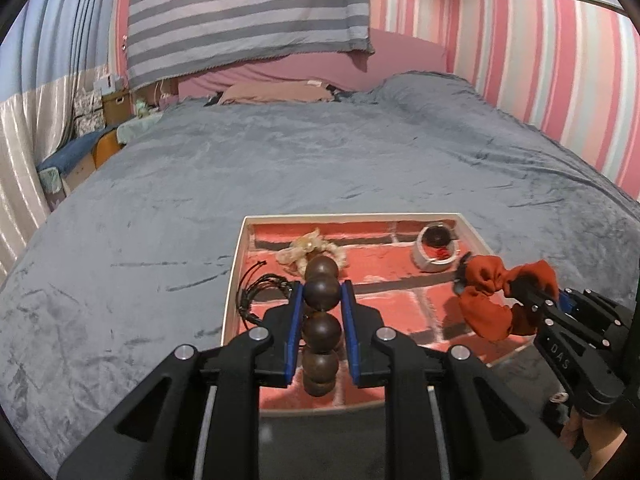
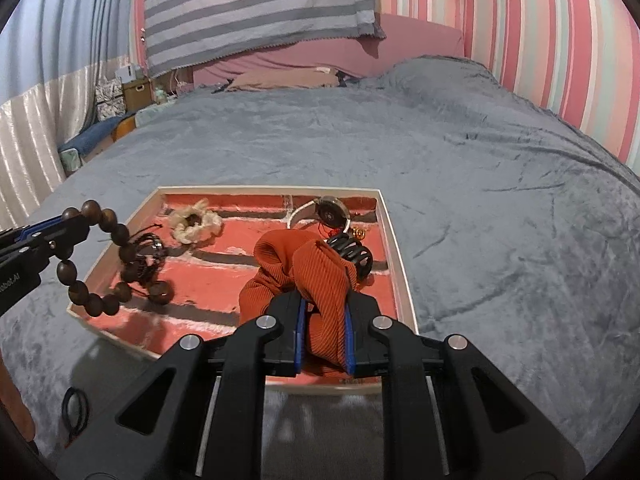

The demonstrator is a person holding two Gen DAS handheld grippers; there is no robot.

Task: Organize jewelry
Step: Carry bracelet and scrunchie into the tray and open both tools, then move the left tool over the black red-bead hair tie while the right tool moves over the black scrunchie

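A shallow tray (image 1: 236, 264) (image 2: 394, 240) with a red brick-pattern floor lies on the grey bed. My left gripper (image 1: 322, 294) is shut on a brown wooden bead bracelet (image 1: 321, 328) (image 2: 120, 236), held over the tray's left part. My right gripper (image 2: 325, 300) is shut on an orange ribbed scrunchie (image 2: 316, 272) (image 1: 492, 304), held over the tray's right part. In the tray lie a cream scrunchie (image 2: 194, 222) (image 1: 310, 246), a black cord bracelet (image 1: 260, 288) (image 2: 150, 246), a watch (image 2: 330, 212) (image 1: 436, 248) and a black claw clip (image 2: 354, 254).
The grey blanket (image 2: 480, 160) covers the bed around the tray. A black hair tie (image 2: 76, 406) lies on the blanket left of the right gripper. A small gold item (image 2: 358, 233) sits by the watch. Pillows and a striped cloth are at the far end.
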